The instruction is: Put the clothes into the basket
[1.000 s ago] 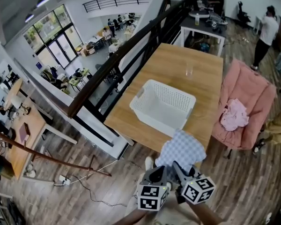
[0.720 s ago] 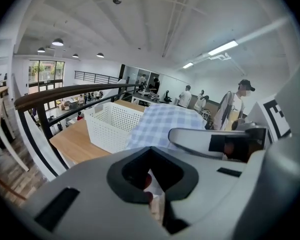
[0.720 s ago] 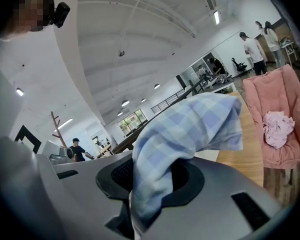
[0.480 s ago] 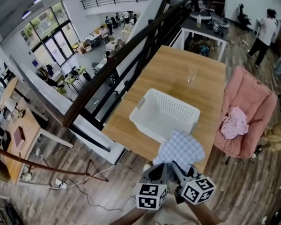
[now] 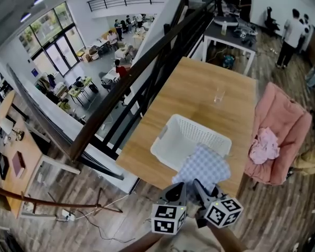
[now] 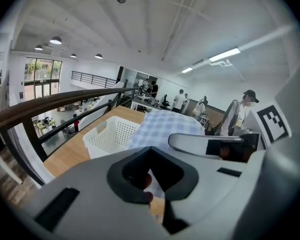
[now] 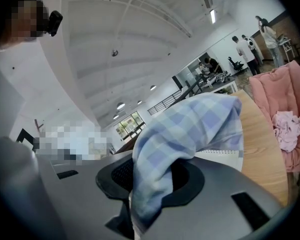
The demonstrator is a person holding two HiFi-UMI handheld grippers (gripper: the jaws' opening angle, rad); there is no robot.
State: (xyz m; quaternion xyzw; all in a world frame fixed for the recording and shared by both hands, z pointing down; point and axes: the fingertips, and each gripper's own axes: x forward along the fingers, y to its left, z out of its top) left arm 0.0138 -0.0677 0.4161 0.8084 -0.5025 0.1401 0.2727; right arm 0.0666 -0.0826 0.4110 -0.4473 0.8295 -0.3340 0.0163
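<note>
A checked cloth [image 5: 203, 166] is gripped at its near edge by the closed jaws of the left gripper [image 5: 181, 189] and right gripper [image 5: 198, 188]; the basket [image 5: 181, 135] lies directly ahead of both.

No legible words, numbers or brand names in any view. Only print seen: black-and-white square code patterns on the left marker cube [image 5: 168, 219] and right marker cube [image 5: 222, 211], lower centre of the head view. One pattern also shows at the right edge of the left gripper view.
</note>
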